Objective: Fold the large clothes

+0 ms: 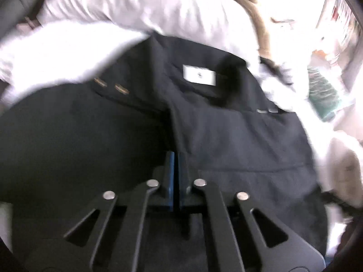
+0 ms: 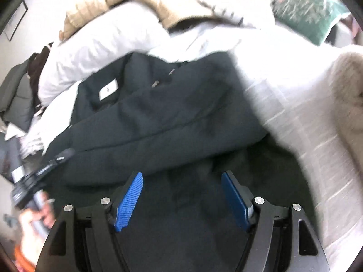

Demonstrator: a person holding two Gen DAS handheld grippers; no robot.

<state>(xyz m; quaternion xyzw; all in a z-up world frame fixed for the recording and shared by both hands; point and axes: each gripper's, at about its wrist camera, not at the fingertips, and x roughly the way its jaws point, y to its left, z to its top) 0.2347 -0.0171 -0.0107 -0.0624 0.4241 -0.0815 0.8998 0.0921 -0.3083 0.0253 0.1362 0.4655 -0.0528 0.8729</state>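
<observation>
- Blue pads of the left gripper [image 1: 175,158] pinched together on a fold of the dark jacket [image 1: 226,124].
- Right gripper [image 2: 181,181] gapes above it, empty.
- Soft, bulky, limp on the white bedding [image 2: 283,90] — take the hem or collar.

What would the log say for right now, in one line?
left gripper: shut, at dark jacket's edge, grip unclear | right gripper: open, above jacket, holding nothing | white label: showing | jacket on white bedding
</observation>
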